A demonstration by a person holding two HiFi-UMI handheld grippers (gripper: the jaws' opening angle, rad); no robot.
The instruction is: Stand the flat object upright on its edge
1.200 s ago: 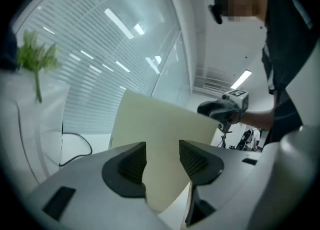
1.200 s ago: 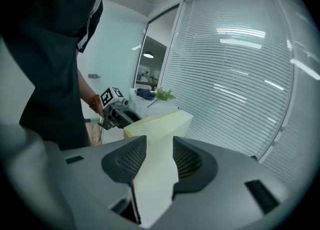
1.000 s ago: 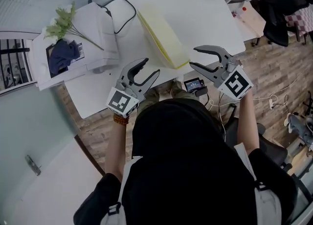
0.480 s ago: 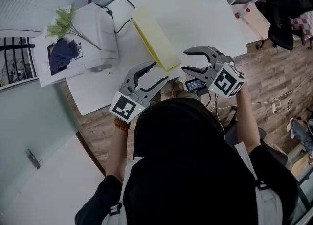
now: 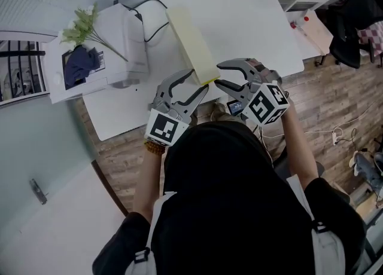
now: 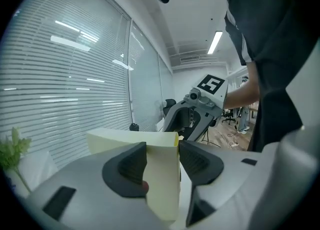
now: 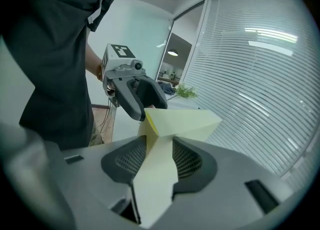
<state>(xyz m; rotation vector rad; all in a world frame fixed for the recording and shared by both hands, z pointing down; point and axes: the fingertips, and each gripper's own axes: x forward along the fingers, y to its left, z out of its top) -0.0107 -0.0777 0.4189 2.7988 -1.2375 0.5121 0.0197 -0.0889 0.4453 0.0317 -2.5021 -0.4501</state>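
Two hand-held grippers [image 5: 197,81] [image 5: 219,75], one yellow slab [image 5: 188,40]

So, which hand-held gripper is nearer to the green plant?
Left. The left hand-held gripper is on the green plant's side of the yellow flat object; the right hand-held gripper is beyond it. Both have just been closing on its near end.
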